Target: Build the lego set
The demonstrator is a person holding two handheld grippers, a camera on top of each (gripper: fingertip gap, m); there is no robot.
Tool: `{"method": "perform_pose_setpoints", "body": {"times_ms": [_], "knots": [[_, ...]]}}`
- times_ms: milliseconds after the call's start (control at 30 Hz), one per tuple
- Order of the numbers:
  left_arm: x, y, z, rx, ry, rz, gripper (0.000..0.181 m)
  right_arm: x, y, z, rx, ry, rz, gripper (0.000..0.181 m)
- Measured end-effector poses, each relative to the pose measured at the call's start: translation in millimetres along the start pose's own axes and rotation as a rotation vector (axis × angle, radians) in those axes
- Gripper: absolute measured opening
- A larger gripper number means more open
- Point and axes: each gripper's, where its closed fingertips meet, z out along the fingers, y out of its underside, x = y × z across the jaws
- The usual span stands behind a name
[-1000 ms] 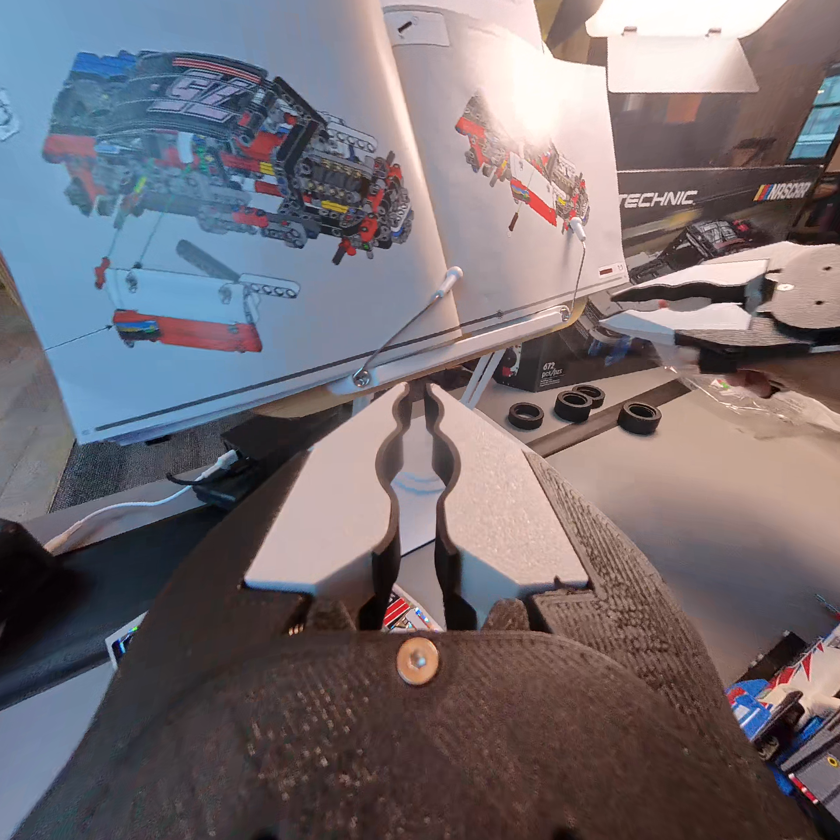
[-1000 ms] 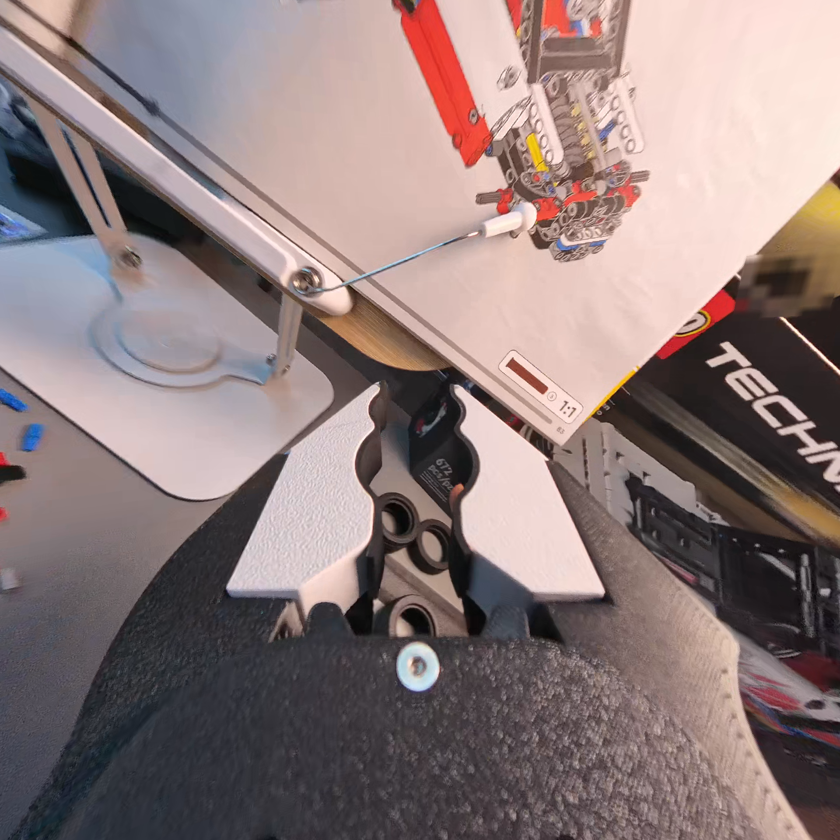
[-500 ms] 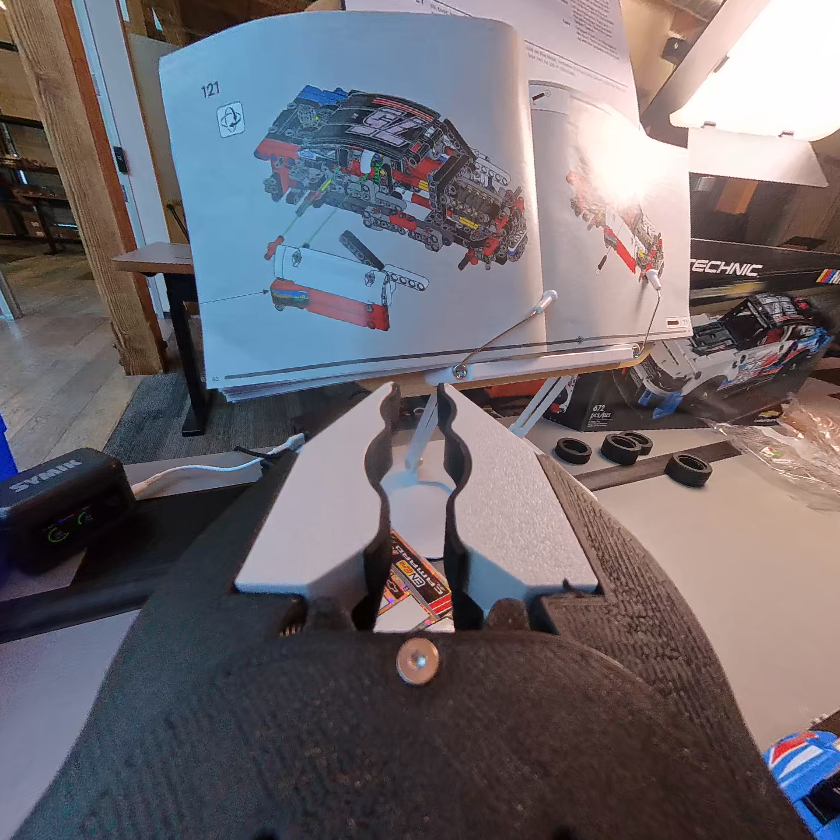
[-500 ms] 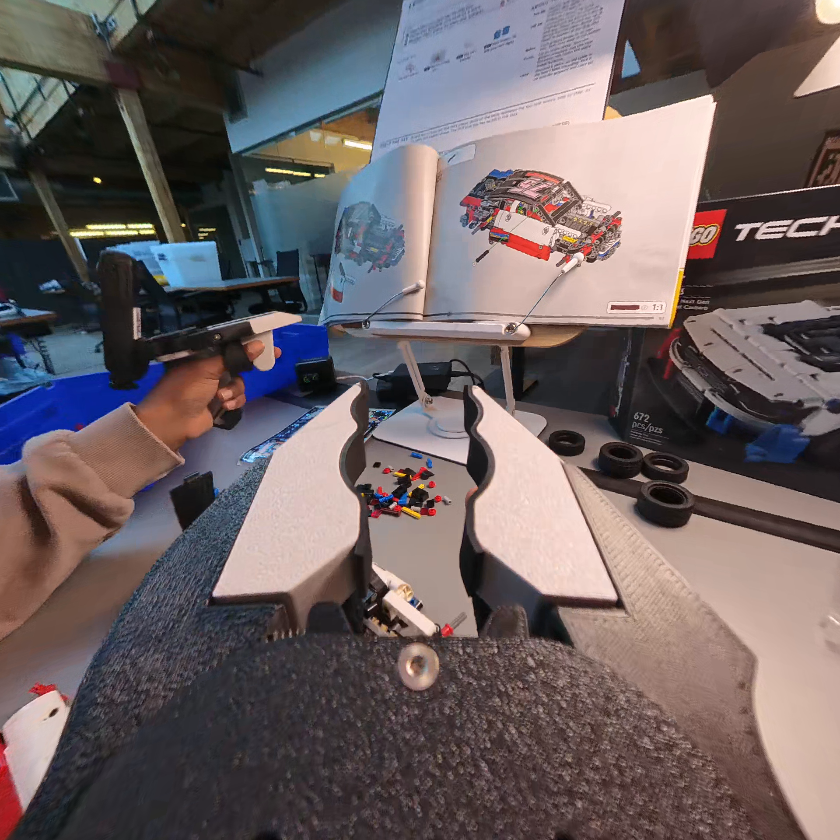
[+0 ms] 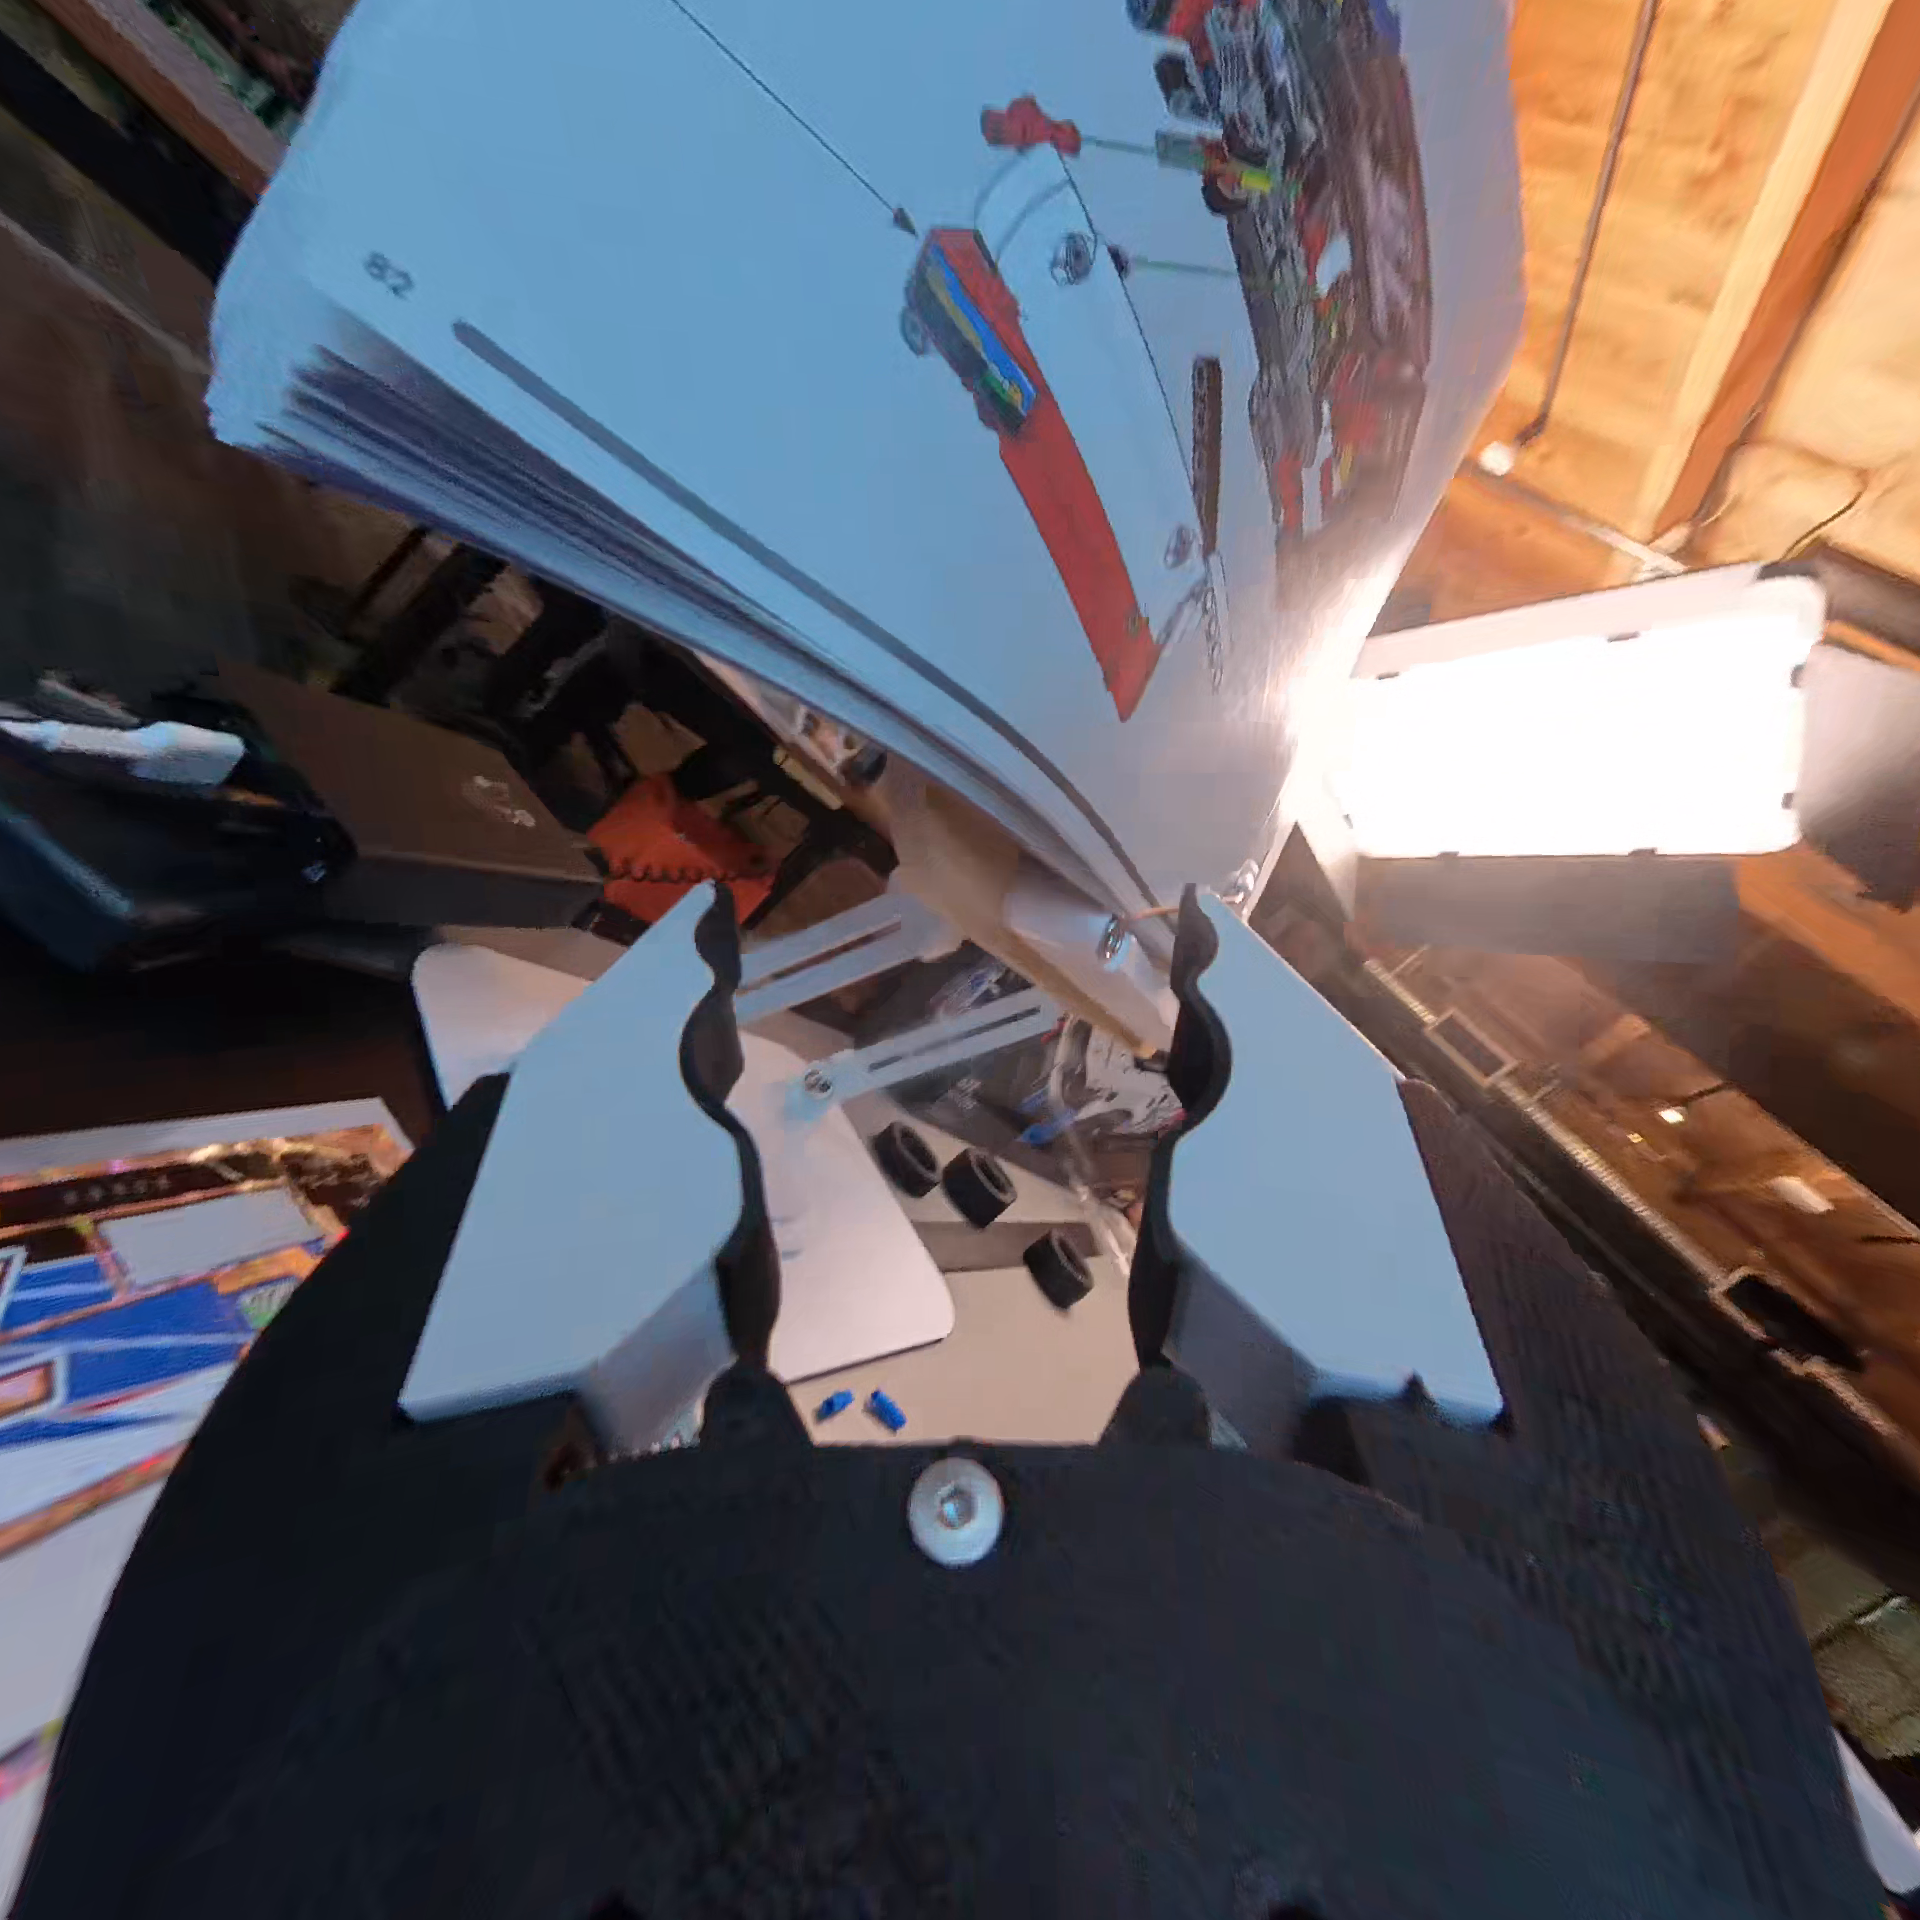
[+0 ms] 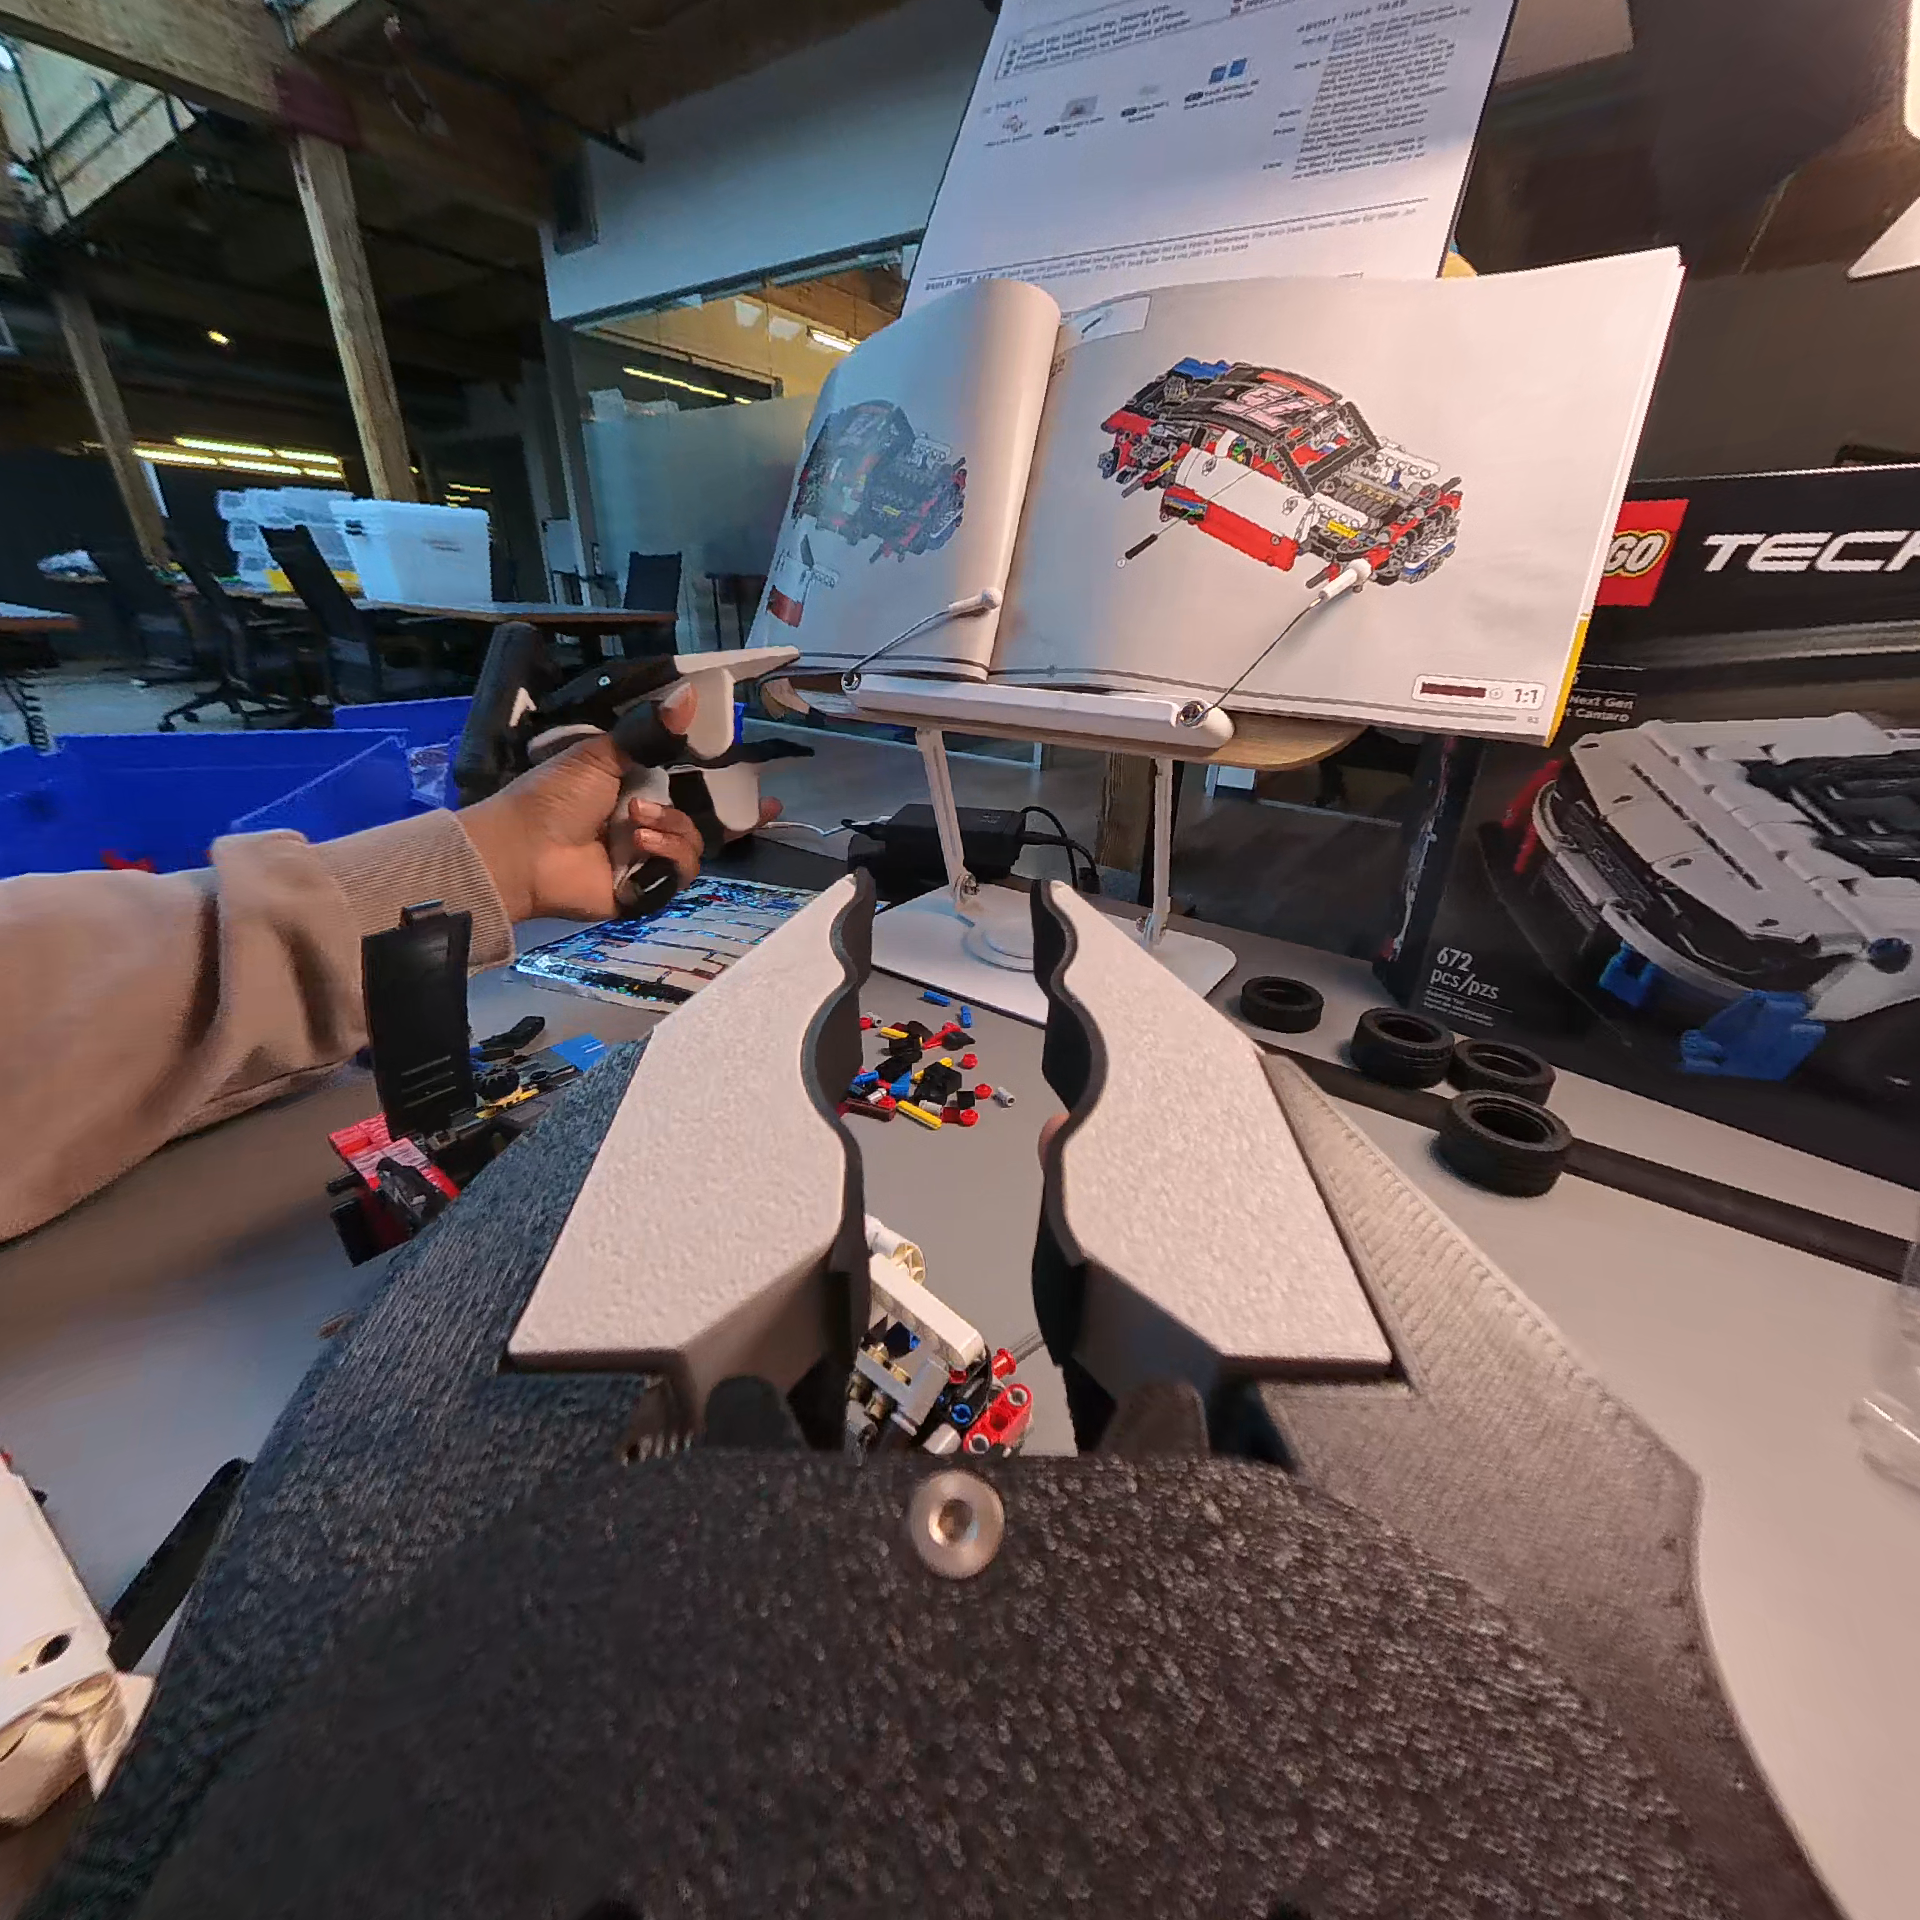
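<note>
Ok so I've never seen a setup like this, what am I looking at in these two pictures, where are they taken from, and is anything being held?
There is no robot here. A person holds a two-finger tool in each hand, and each tool carries a camera looking forward along its fingers.

The left wrist view comes from the left hand-held gripper, tilted up close under the open instruction booklet on its white stand. Its jaws are wide apart and empty.

The right wrist view comes from the right hand-held gripper, farther back. Its jaws are open too, holding nothing. The person's hand shows at left.

On the grey table lie a scatter of small loose pieces, four black tyres, a sticker sheet, a partly built model and the set's box.
</note>
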Motion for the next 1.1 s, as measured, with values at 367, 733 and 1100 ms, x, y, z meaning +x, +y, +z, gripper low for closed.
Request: {"method": "perform_pose_setpoints", "body": {"times_ms": [367, 733, 1100], "knots": [[15.8, -3.2, 0.4, 0.005, 0.060, 0.136, 0.025, -3.9, 12.6, 2.1, -0.046, -0.018, 0.005, 0.021], [20.6, -2.0, -5.5, -0.009, 0.034, 0.187, 0.032, -6.0, 11.3, 0.5, -0.047, -0.019, -0.012, 0.021], [53.1, 32.1, -55.9, -0.124, -0.049, 0.343, 0.039, -4.8, 12.8, -0.4, -0.051, -0.009, -0.026, 0.020]]}}
